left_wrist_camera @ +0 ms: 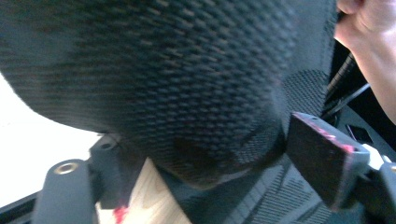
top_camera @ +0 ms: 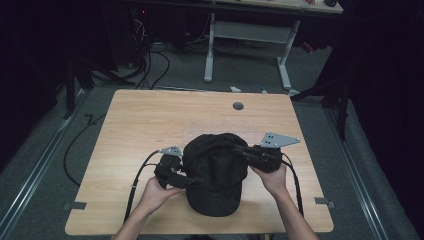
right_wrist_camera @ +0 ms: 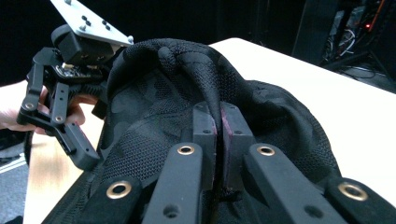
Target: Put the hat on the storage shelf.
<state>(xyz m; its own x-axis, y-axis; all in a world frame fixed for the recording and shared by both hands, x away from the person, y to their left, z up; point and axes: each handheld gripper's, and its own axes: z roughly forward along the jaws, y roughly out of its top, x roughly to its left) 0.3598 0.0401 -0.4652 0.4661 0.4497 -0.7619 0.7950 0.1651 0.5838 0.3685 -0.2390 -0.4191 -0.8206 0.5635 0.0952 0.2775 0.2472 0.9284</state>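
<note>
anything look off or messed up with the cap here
Nothing is damaged or spilled. The black cap sits on the wooden table, but its crown is bunched into a raised fold where the right gripper pinches the mesh. The left gripper has crown fabric bulging between its jaws, pads apparently not pressing.

No text, label, brand, number or sign could be read anywhere in the three views. The black mesh cap (top_camera: 216,167) between the tongs bore no legible mark, and the grey plates on top of the tongs showed only screw holes, no lettering.
</note>
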